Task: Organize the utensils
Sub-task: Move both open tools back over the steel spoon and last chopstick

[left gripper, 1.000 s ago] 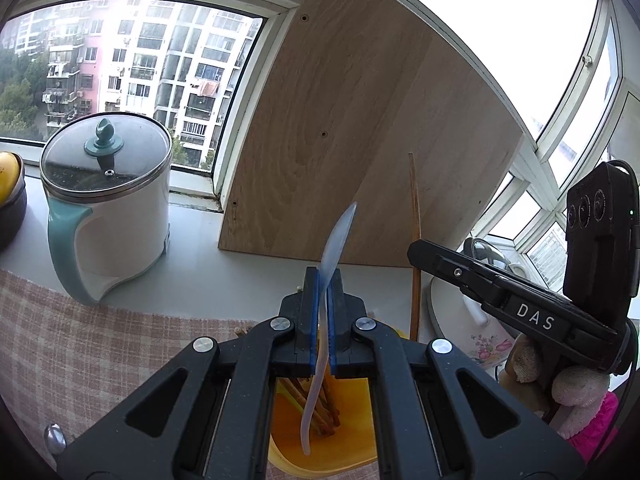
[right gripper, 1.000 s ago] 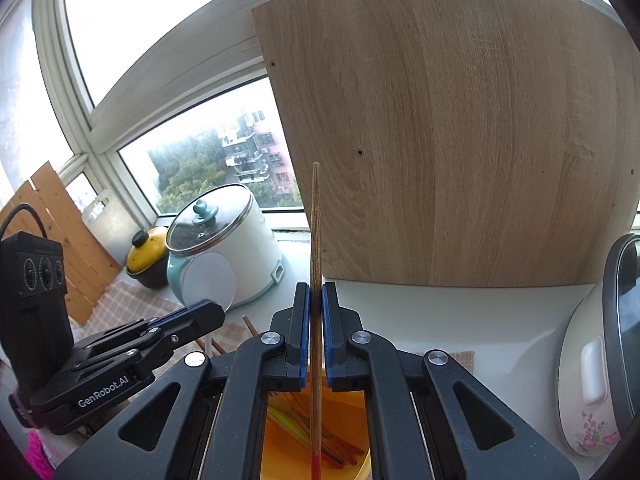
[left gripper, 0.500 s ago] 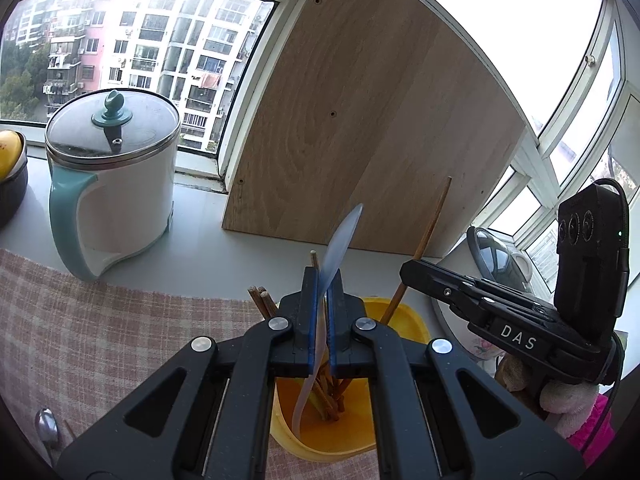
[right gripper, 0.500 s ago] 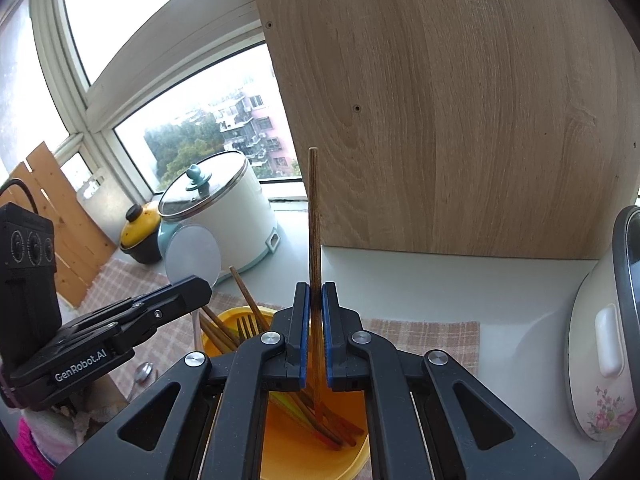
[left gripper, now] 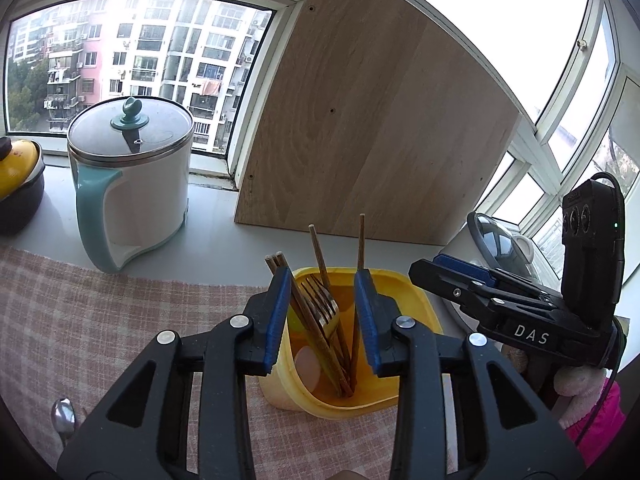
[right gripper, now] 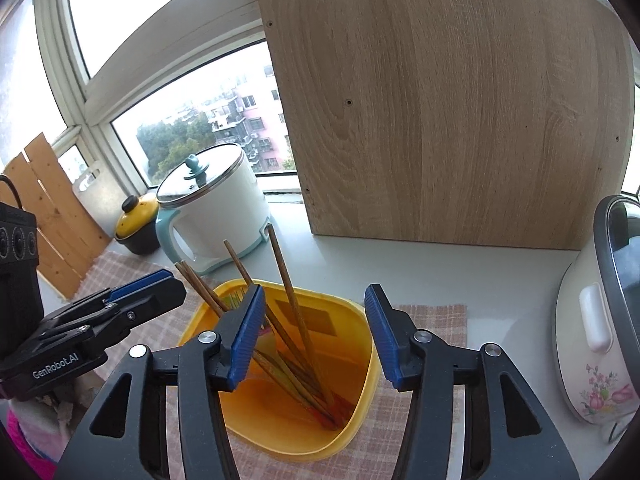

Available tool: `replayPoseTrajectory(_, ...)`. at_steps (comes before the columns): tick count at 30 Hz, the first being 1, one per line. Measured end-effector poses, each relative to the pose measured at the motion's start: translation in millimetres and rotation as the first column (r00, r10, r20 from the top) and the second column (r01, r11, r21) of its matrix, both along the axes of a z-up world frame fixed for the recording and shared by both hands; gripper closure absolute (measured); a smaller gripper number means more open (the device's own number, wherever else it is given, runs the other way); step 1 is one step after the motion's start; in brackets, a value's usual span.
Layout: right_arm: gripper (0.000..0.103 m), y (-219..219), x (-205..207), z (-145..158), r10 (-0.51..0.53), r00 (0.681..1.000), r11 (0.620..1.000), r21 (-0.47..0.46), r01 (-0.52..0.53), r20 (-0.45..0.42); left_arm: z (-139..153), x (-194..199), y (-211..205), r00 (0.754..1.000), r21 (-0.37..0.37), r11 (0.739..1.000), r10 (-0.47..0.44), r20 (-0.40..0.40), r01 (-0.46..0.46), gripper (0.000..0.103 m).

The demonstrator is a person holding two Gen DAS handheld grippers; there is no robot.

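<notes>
A yellow utensil holder [left gripper: 400,278] stands on the checked cloth, holding several wooden chopsticks [left gripper: 320,256], a fork [left gripper: 322,304] and a pale spoon [left gripper: 308,362] low inside. My left gripper [left gripper: 322,280] hovers over its rim, its jaws opening with nothing pressed between the blue pads. In the right wrist view the same holder [right gripper: 362,316] sits under my right gripper [right gripper: 314,294]. Its jaws are opening too, and a loose chopstick [right gripper: 286,288] leans in the holder between them, untouched. Each gripper shows in the other's view, the right [left gripper: 444,270] and the left [right gripper: 160,284].
A white and teal electric pot [left gripper: 132,184] stands at the back left beside a yellow-lidded black pot [left gripper: 16,184]. A wooden board [right gripper: 440,100] leans on the window behind the holder. A flowered rice cooker [right gripper: 592,320] is at the right. A metal spoon [left gripper: 62,416] lies on the cloth.
Both grippers went from shut to open. The left let go of the pale spoon and the right of its chopstick; both now rest in the holder. Both views sank closer to the holder.
</notes>
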State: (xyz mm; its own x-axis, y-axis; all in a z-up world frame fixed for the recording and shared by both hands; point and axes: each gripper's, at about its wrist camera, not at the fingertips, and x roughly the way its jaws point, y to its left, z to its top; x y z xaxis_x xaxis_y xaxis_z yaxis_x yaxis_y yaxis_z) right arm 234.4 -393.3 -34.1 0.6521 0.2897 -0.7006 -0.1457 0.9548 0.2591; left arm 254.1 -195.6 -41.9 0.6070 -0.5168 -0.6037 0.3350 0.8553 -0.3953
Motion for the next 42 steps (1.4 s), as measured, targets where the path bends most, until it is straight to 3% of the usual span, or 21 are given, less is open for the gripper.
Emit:
replayPoseTrajectory(4, 0.051, 1, -8, 1, -0.005, 1.000, 1.000, -0.014, 0.005, 0.000, 1, -8, 7, 1.000, 0.005, 1.000, 0.007, 0.001, -0.007, 0.071)
replayPoseTrajectory(10, 0.035, 7, -22, 6, -0.018, 1.000, 0.999, -0.029, 0.018, 0.017, 3, -23, 19, 1.000, 0.026, 1.000, 0.014, 0.009, -0.014, 0.071)
replayPoseTrajectory(19, 0.028, 24, -49, 15, -0.034, 0.998, 0.997, -0.066, 0.037, 0.051, 0, -47, 51, 0.999, 0.064, 0.997, 0.041, 0.008, -0.041, 0.069)
replayPoseTrajectory(27, 0.021, 46, -73, 19, 0.004, 0.993, 0.995, -0.096, 0.007, 0.117, -15, -67, 110, 0.993, 0.144, 0.984, 0.112, -0.023, -0.107, 0.066)
replayPoseTrajectory(31, 0.019, 58, -80, 16, 0.027, 0.993, 0.997, -0.075, -0.018, 0.115, -27, -73, 151, 0.983, 0.179, 0.970, 0.177, -0.058, -0.164, 0.066)
replayPoseTrajectory(36, 0.019, 82, -89, 13, 0.072, 0.992, 0.992, -0.115, -0.059, 0.107, -50, -84, 199, 0.962, 0.216, 0.950, 0.252, -0.109, -0.224, 0.066)
replayPoseTrajectory(42, 0.019, 114, -93, 5, 0.142, 0.989, 0.982, -0.132, -0.135, 0.048, -74, -92, 227, 0.949, 0.242, 0.944, 0.268, -0.165, -0.225, 0.066)
